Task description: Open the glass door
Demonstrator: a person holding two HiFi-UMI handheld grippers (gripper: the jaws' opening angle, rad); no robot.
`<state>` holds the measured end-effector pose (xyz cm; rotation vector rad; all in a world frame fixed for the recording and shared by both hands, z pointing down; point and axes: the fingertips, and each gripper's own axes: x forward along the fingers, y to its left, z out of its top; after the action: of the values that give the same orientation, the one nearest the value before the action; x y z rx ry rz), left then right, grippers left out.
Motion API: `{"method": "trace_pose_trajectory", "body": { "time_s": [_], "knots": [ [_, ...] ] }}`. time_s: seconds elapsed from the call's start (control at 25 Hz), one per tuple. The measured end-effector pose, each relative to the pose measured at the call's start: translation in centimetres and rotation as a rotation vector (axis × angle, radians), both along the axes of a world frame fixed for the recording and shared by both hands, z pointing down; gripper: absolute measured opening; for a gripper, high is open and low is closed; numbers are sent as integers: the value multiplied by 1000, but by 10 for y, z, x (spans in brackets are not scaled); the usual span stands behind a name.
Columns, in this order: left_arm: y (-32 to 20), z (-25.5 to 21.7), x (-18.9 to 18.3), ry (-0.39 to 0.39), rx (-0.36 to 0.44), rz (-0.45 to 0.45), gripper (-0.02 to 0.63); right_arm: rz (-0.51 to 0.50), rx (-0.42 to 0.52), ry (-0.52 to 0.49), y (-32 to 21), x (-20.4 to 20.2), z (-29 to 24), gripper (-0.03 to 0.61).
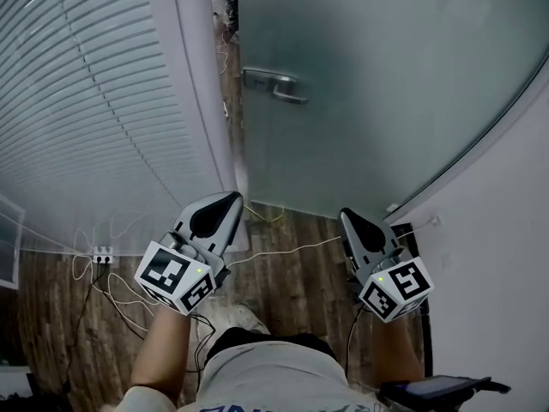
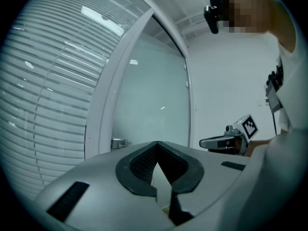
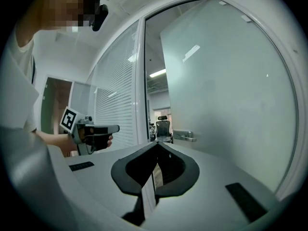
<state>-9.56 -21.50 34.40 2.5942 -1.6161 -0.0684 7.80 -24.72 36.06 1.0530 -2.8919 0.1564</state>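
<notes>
Glass is filling most of the head view: the frosted glass door [image 1: 386, 84] is standing straight ahead, its lever handle [image 1: 274, 84] sitting near the left edge, just beside the white frame [image 1: 202, 101]. Blinds [image 1: 77, 101] are running down the left side. The person is holding both tools low over the wooden floor [image 1: 292, 273] and its loose cables [image 1: 283, 251], well apart from the handle. The left gripper [image 1: 233, 197] and right gripper [image 1: 345, 215] are both pinched to a point with nothing in them.

Left gripper view: the jaw tips are meeting and nothing is sitting between them. The handle [image 2: 118, 142] is peeking just above the tool's body, off to the left, and the door is towering behind it.

Right gripper view: jaws are closed and empty here too. The handle [image 3: 185, 136] is showing ahead and a bit right. A dark gap is running between the frame and the door's edge, with an office chair [image 3: 163, 127] visible through it, so I'm guessing the door is already ajar.

Feels like the reach-in stage to me. Next, I'd say, one tool needs its jaws spread, brought level onto the lever and closed on it before pressing down and swinging the door. A closed claw is just going to bump it.
</notes>
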Motion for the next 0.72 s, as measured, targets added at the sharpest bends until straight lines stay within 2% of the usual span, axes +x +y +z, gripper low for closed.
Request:
{"method": "trace_pose_trajectory", "body": {
  "time_s": [0.4,0.72],
  "knots": [
    [64,0,63,8,-1,-34,-2,-20,43,11,61,64,0,3],
    [138,27,112,-17,1,-78,0,-53,74,10,133,113,29,2]
  ]
}}
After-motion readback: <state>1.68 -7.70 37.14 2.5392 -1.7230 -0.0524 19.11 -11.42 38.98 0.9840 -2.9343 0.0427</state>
